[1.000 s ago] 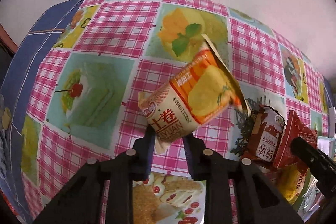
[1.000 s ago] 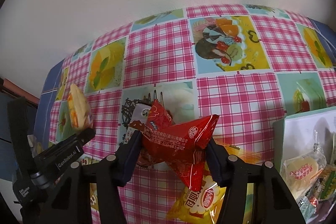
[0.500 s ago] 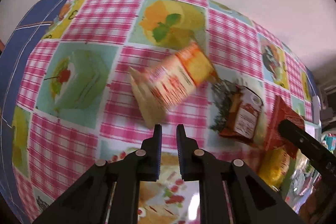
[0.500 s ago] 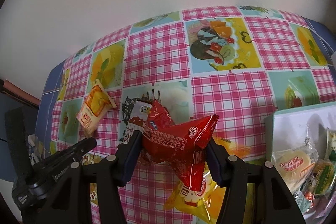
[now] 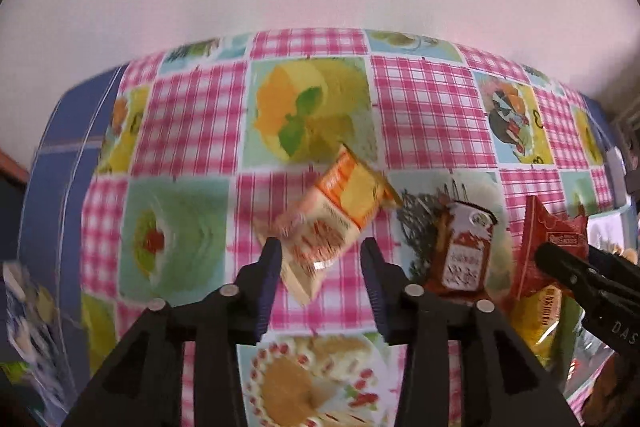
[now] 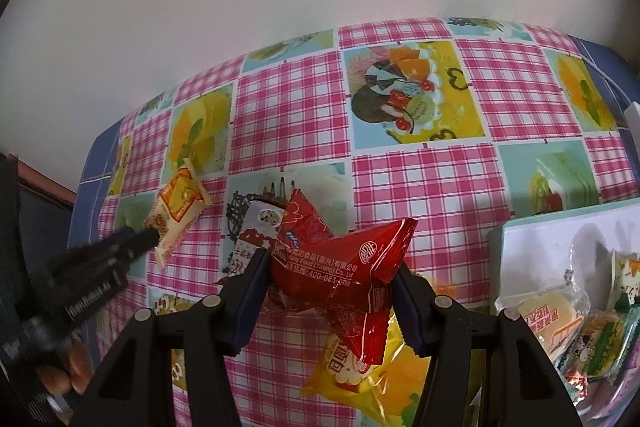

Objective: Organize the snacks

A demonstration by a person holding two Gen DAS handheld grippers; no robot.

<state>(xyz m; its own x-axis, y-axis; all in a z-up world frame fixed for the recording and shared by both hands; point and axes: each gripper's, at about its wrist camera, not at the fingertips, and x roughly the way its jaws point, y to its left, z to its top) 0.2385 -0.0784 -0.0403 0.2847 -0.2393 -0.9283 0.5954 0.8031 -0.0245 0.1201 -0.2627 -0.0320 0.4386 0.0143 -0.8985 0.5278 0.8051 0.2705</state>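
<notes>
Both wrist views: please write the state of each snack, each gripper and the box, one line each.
Left gripper: open, around the orange packet's end.
Orange packet: lying on the tablecloth, not gripped.
Right gripper: shut on the red packet, held above the table.
Yellow packet: lying flat below it.
White-and-red packet: lying on the tablecloth.
Box: open, snacks inside.

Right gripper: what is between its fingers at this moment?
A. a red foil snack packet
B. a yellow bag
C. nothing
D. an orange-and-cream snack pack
A: in the right wrist view the right gripper has its fingers pressed against both sides of the red foil snack packet, held above the yellow bag on the tablecloth.
</notes>
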